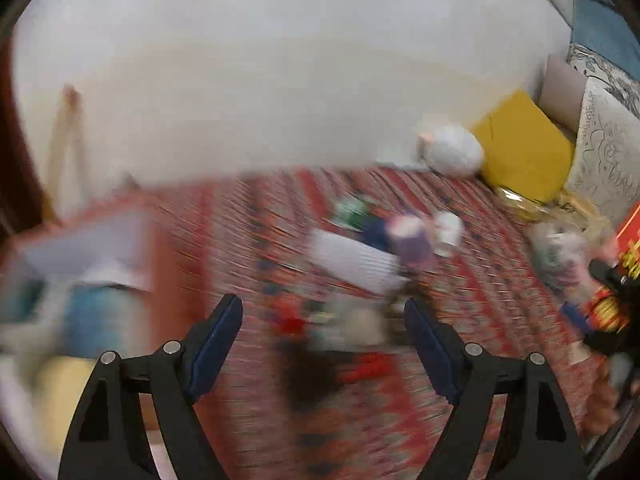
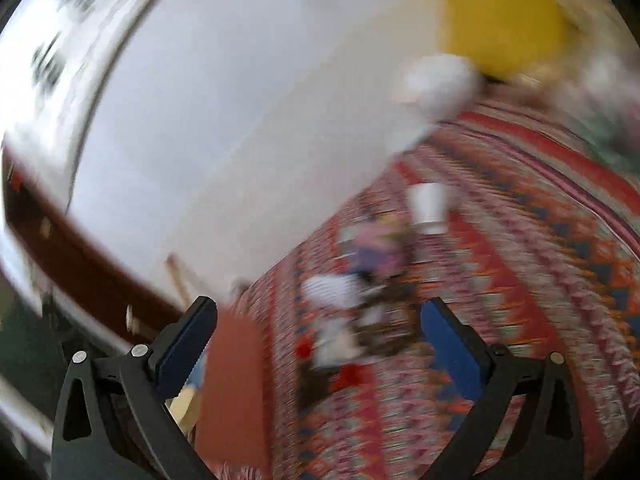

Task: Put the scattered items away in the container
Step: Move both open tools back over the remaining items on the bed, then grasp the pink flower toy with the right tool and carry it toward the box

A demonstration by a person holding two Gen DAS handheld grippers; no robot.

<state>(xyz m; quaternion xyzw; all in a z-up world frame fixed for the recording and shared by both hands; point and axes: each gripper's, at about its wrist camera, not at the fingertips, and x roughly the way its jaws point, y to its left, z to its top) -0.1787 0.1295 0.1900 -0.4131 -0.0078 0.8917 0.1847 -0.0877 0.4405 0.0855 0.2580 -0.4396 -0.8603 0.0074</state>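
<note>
Both views are blurred by motion. Scattered small items lie on a red patterned rug (image 1: 460,300): a white flat pack (image 1: 352,262), a purple cup-like item (image 1: 414,240), a white cup (image 1: 448,232), and a red and grey clutter (image 1: 332,324). An orange open box (image 1: 160,272) stands at the left, holding blue and white things. My left gripper (image 1: 323,312) is open and empty above the clutter. My right gripper (image 2: 320,312) is open and empty, tilted, over the same pile (image 2: 352,320); the white cup (image 2: 428,206) lies beyond it.
A white wall (image 1: 280,80) backs the rug. A yellow cushion (image 1: 524,148), a white bundle (image 1: 452,150), patterned fabric (image 1: 608,152) and more clutter (image 1: 560,248) sit at the right. The other gripper (image 1: 616,304) shows at the far right edge.
</note>
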